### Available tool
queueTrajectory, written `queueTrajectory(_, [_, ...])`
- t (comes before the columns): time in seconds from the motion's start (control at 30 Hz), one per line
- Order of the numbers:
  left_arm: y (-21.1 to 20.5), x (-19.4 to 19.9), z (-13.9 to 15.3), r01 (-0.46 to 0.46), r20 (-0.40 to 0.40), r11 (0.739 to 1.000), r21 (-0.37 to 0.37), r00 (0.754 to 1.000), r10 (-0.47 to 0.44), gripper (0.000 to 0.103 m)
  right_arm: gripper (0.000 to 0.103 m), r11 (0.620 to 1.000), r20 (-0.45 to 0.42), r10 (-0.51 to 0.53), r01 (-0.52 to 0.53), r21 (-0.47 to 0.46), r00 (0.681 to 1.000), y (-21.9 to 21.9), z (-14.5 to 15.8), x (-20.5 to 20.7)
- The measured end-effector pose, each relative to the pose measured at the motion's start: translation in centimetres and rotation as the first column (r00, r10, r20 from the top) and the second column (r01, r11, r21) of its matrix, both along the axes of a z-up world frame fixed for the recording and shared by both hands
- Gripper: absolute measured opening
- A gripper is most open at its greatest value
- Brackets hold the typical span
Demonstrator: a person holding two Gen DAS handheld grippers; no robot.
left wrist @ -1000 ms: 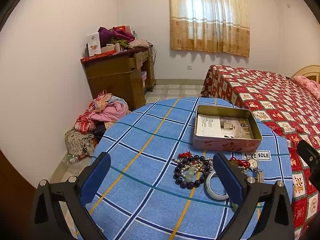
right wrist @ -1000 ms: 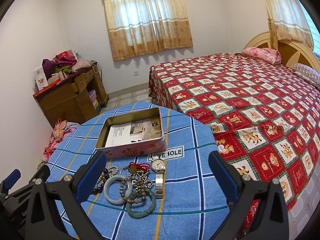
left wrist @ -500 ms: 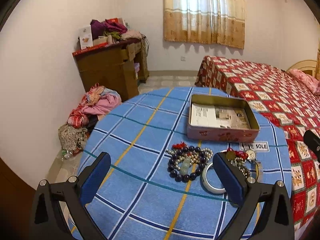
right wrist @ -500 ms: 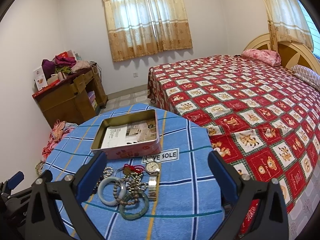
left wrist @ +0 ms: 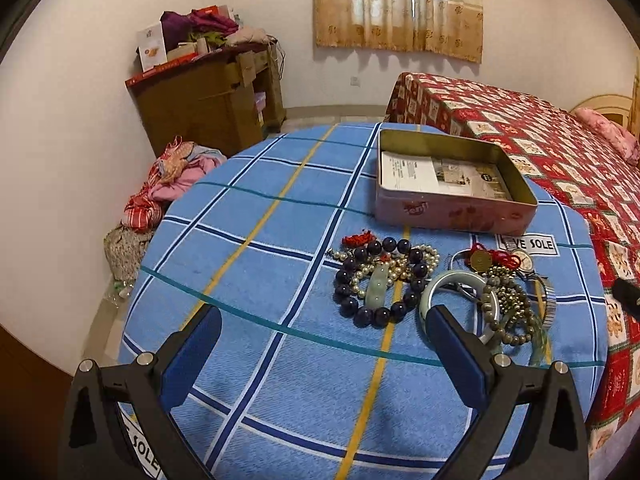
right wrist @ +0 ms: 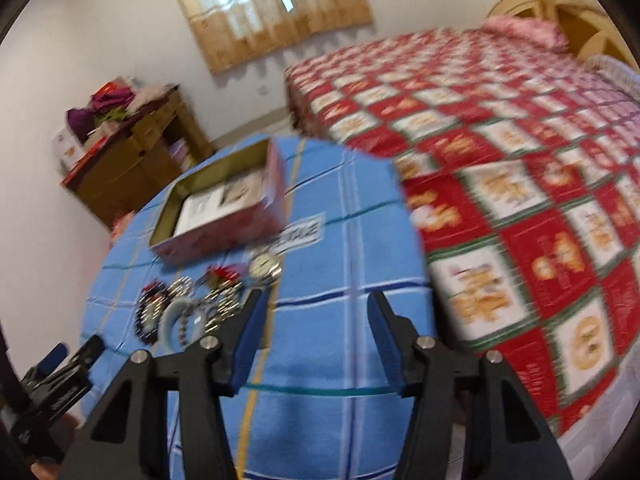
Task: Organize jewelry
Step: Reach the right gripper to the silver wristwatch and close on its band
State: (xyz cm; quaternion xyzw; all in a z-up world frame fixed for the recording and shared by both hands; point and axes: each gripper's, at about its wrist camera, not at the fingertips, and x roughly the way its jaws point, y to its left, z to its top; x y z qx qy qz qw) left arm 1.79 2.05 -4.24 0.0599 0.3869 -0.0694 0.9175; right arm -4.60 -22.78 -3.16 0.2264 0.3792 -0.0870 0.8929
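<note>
A pile of jewelry lies on the round table with the blue plaid cloth (left wrist: 256,272): a dark bead bracelet (left wrist: 378,280), a pale jade bangle (left wrist: 456,300), brown bead strings (left wrist: 506,308) and a wristwatch (left wrist: 524,260). An open pink tin (left wrist: 452,184) with paper inside stands behind them. My left gripper (left wrist: 322,330) is open, above the cloth in front of the pile. In the blurred right wrist view, my right gripper (right wrist: 316,312) is open but narrower, right of the pile (right wrist: 200,304), with the tin (right wrist: 224,208) beyond.
A bed with a red patterned cover (left wrist: 540,140) stands right of the table. A wooden desk piled with clothes and boxes (left wrist: 212,88) is at the back wall. Clothes (left wrist: 168,184) lie heaped on the floor left of the table.
My left gripper has tipped down and closer to the jewelry. My right gripper has swung fast, tilted, and its fingers have narrowed.
</note>
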Motion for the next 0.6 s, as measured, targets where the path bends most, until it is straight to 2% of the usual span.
queueTrajectory(0.1, [0.1,0.3,-0.3,-0.007,-0.003,1.000,0.002,1.000,0.007,0.102,0.046,0.995,-0.029,0.090,-0.088,0.053,0.996,1.2,-1.1,1.9])
queueTrajectory(0.17, [0.3,0.5,-0.5,-0.009,-0.002,1.000,0.009,1.000,0.009,0.102,0.044,0.991,-0.050,0.117,-0.113,0.072,0.992,1.7,-2.0,3.0])
queueTrajectory(0.33, [0.8,1.2,-0.7,-0.006,-0.012,1.000,0.009,1.000,0.006,0.102,0.034,0.990,-0.099,0.132,-0.125,0.072,0.986,1.9,-3.7,5.1])
queueTrajectory(0.5, [0.8,2.0,-1.0,-0.005,-0.020,1.000,0.001,1.000,0.005,0.102,0.032,0.985,-0.160,0.158,-0.143,0.099,0.974,1.6,-5.1,6.7])
queueTrajectory(0.6, [0.9,2.5,-1.5,-0.010,-0.032,1.000,0.000,0.999,0.010,0.102,0.029,0.986,-0.160,0.162,-0.152,0.071,0.974,1.6,-5.2,7.1])
